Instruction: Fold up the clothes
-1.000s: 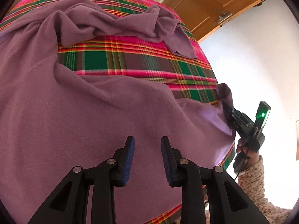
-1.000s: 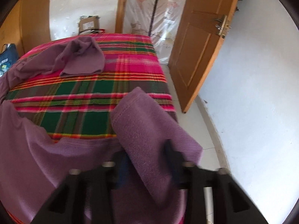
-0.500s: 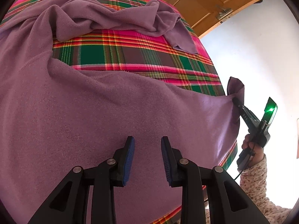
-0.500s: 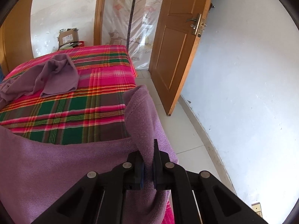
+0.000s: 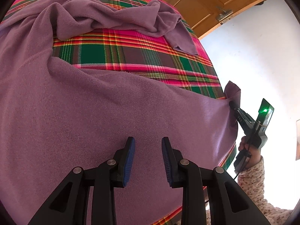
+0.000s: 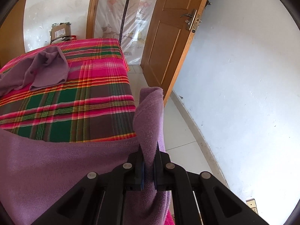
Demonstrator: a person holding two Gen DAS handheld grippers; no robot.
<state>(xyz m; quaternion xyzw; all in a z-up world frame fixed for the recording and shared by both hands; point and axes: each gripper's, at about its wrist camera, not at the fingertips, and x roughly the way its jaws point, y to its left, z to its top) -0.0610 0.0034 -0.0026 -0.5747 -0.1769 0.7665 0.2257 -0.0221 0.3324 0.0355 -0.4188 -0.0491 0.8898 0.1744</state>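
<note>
A purple fleece garment [image 5: 90, 112] lies spread over a bed with a pink and green plaid cover [image 5: 131, 56]. One sleeve [image 5: 131, 16] is bunched near the far side. My left gripper [image 5: 147, 146] hangs open just above the garment's body, nothing between its blue pads. My right gripper [image 6: 148, 161] is shut on a corner of the garment's hem [image 6: 150, 112], which sticks up between the fingers at the bed's right edge. In the left wrist view the right gripper [image 5: 232, 104] pulls that corner taut, held by a hand in a floral sleeve [image 5: 253, 174].
A wooden door [image 6: 168, 43] stands open beyond the bed's right side, beside a white wall [image 6: 243, 93] and tiled floor [image 6: 183, 136]. A cardboard box [image 6: 60, 31] sits behind the bed's far end.
My right gripper closed on the hem corner and pulled it out to the right, stretching the hem taut. The left gripper stayed open over the body.
</note>
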